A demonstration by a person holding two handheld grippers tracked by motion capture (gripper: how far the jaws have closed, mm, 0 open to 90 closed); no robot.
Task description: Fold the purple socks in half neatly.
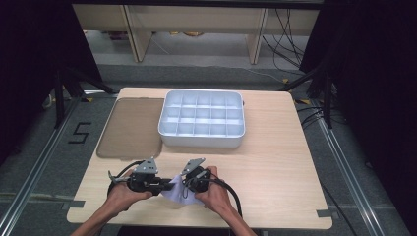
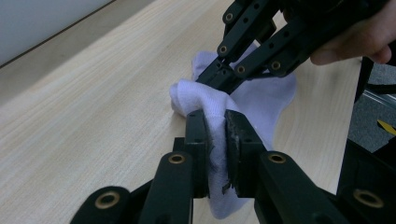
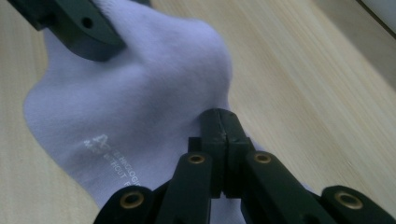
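Observation:
A pale white sock (image 1: 172, 191) lies bunched near the table's front edge, between my two grippers. In the left gripper view the sock (image 2: 268, 100) is pinched between my left gripper's (image 2: 216, 122) black jaws, which are shut on a fold of it. My right gripper (image 2: 211, 78) comes in from the upper right there and bites the sock's far end. The right gripper view shows printed lettering on the sock (image 3: 140, 107), with my right gripper (image 3: 219, 122) shut on its edge. From above, the left gripper (image 1: 164, 186) and right gripper (image 1: 184, 185) almost meet.
A white tray (image 1: 201, 140) divided into several empty compartments stands at the back middle of the wooden table (image 1: 280, 167). A flat brown lid or mat (image 1: 132, 127) lies to its left. A person's hands hold both grippers at the front edge.

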